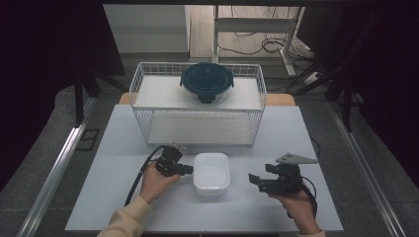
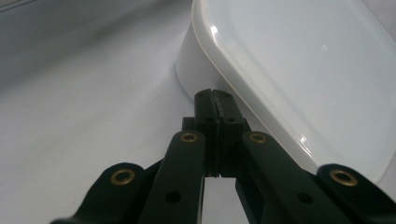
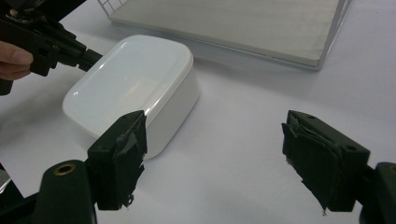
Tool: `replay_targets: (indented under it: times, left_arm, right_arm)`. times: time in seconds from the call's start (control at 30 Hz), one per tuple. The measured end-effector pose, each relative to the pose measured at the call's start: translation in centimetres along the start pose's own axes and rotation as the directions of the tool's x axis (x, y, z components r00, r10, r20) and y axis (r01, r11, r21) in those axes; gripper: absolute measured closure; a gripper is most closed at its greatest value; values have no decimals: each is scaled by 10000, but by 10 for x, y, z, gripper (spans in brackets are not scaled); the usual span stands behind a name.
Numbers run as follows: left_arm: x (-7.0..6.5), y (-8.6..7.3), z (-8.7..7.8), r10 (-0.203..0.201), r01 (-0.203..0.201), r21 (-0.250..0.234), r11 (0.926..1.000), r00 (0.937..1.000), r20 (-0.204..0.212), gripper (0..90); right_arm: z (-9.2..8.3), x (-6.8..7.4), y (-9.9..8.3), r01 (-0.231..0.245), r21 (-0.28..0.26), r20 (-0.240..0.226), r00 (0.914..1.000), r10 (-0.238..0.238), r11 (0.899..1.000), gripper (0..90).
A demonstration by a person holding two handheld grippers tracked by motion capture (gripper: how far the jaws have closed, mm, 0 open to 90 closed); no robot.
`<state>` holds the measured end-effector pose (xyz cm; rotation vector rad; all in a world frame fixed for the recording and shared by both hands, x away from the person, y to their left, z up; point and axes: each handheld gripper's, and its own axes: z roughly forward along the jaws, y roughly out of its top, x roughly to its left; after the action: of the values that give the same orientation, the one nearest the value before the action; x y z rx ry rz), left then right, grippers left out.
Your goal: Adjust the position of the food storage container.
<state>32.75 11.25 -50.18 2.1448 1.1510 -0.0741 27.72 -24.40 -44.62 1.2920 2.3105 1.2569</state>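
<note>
Colours: the lidded box [image 1: 211, 173] is glossy white; it rests on a pale grey-white table [image 1: 123, 197]. The wire basket [image 1: 197, 106] is white, a grid of thin rods, with an off-white board inside. The round container [image 1: 206, 81] has a dark teal lid. Both the left gripper [image 1: 190, 170] and the right gripper [image 1: 253, 179] are black, with brass-coloured rivets. The sleeve [image 1: 126, 219] is cream.
</note>
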Motion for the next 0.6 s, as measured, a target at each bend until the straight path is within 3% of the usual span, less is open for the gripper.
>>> replay_targets:
  times: [0.17,0.33,0.37,0.43,0.47,0.5,0.6]
  left_arm:
    - [-2,-7,-16,14,-22,-278,9996,9996,-271,895]
    - [-8,-22,-50,-134,106,-1150,9933,9996,-232,842]
    - [-10,-28,-60,-255,218,-1302,9912,9993,-274,696]
    - [-11,-31,-64,-319,263,-1454,9890,9988,-362,514]
    - [-13,-34,-69,-443,367,-1605,9864,9980,-442,514]
    - [-15,-38,-76,-671,590,-1828,9814,9970,-382,389]
    - [-16,-39,-82,-867,801,-2045,9756,9959,-237,321]
  right_arm:
    - [-1,1,0,22,-72,7,10000,-22,10000,217]
    - [-1,1,0,6,-50,-6,10000,-6,10000,217]
    - [0,1,-1,-37,-10,-5,10000,37,10000,217]
    - [1,2,-1,-21,12,-14,10000,21,10000,217]
    - [1,3,-1,-31,29,-79,10000,31,10000,217]
    - [0,6,-1,4,-4,-170,9999,-4,10000,217]
    - [-1,10,0,94,-34,-207,9997,-94,10000,216]
